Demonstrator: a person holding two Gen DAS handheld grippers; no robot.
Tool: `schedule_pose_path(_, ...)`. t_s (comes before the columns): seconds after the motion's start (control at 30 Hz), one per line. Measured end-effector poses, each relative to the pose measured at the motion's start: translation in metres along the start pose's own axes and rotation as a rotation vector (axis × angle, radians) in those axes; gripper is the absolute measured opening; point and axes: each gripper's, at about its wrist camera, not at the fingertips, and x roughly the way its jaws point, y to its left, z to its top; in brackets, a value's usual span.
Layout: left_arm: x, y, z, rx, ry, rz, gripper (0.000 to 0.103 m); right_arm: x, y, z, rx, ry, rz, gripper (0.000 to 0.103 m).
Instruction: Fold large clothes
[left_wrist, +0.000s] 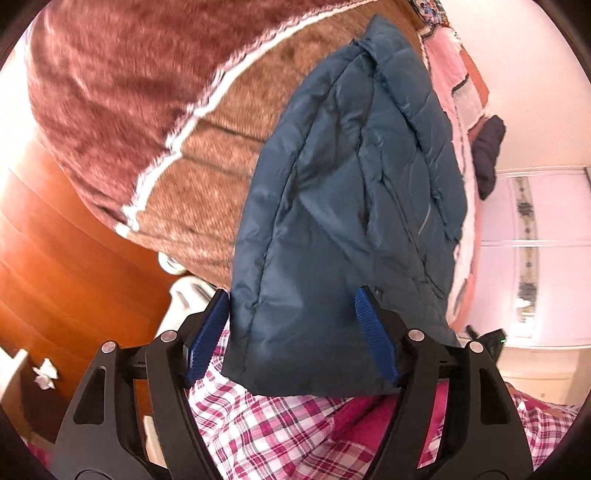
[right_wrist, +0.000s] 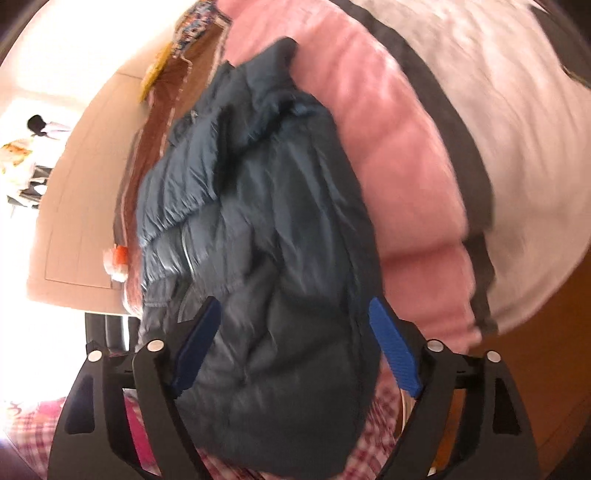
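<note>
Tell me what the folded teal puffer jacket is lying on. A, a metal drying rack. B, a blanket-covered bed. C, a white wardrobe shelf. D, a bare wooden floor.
B: the jacket rests on the bed's blankets, with the brown fleece blanket to its left in the left wrist view and the pink blanket to its right in the right wrist view.

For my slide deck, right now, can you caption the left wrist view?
Open left tongs straddle the near end of a teal quilted jacket lying on a brown blanket.
</note>
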Motion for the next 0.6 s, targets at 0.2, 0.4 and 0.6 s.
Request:
schedule_pose_path(0.2,0.011,0.023,-0.006,-0.063,0.039,-0.143,0.073,0.001,-0.027,-0.042,0.125,0.052,-0.004,0.086)
schedule_pose_path(0.4,0.011,0.019,-0.009,-0.039,0.056,-0.220,0.073,0.007,-0.043,-0.066,0.227,0.083,0.104,0.088)
schedule_pose_path(0.6,0.008,0.026,-0.012,-0.057,0.039,-0.282,0.045,0.022,-0.038,-0.076,0.213,0.166,0.228,0.078)
